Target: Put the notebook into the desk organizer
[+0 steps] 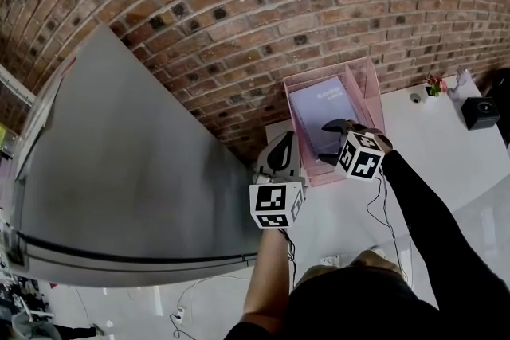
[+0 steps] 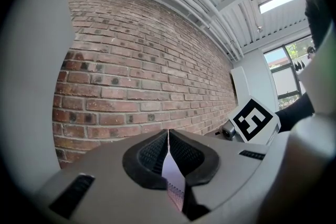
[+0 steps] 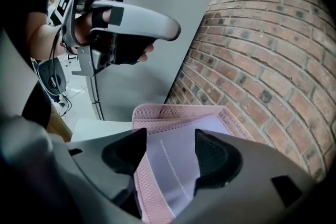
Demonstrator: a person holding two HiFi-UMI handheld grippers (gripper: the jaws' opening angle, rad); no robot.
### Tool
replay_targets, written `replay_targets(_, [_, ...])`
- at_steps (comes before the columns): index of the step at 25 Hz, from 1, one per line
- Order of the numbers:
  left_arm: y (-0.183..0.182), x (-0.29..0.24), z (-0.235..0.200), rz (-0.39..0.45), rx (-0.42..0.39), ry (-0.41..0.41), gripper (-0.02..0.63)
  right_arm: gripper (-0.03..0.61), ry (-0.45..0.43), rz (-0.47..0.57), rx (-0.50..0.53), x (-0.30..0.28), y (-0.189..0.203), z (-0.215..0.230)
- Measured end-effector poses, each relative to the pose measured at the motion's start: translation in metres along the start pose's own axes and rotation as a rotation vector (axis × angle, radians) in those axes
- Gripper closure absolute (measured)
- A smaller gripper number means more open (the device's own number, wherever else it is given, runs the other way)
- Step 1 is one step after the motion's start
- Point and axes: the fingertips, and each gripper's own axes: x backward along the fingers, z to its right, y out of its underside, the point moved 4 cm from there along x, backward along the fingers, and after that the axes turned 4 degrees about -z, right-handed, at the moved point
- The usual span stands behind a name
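A lavender notebook (image 1: pixel 317 111) (image 3: pixel 173 165) leans inside the pink mesh desk organizer (image 1: pixel 362 80) (image 3: pixel 157 112), which stands on the white table against the brick wall. My right gripper (image 1: pixel 331 141) (image 3: pixel 170 147) is open at the organizer's front, its jaws either side of the notebook's face without pinching it. My left gripper (image 1: pixel 283 143) (image 2: pixel 168 136) is by the organizer's left front corner with its pads pressed together. A strip of lavender and pink mesh shows in the gap behind its pads. The right gripper view shows the left gripper (image 3: pixel 126 23) held in a hand above the organizer.
A tall grey cabinet (image 1: pixel 119 171) fills the left side beside the table. On the white table (image 1: pixel 430 147) to the right are a black box (image 1: pixel 480 112), a small plant (image 1: pixel 434 85) and a small round object (image 1: pixel 414 98). A cable (image 1: pixel 374 211) trails toward the person.
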Motion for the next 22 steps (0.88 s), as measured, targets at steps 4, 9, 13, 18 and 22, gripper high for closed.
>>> replay_targets(4, [-0.002,-0.001,0.004,0.002,-0.007,0.005,0.594,0.299,0.046,0.033,-0.035,0.010,0.002,0.007])
replay_targets(9, [-0.007,-0.003,0.013,0.009,-0.015,0.004,0.594,0.296,0.159,0.096,-0.106,0.031,0.007,0.023])
replay_targets(13, [-0.014,-0.007,0.025,0.022,-0.030,-0.008,0.594,0.296,0.279,0.185,-0.188,0.063,0.011,0.041])
replay_targets(18, [-0.019,-0.007,0.035,0.011,-0.051,-0.075,0.594,0.296,0.453,0.311,-0.283,0.111,0.023,0.060])
replay_targets(22, [-0.020,-0.009,0.045,-0.006,-0.046,-0.148,0.594,0.296,0.485,0.356,-0.340,0.138,0.037,0.065])
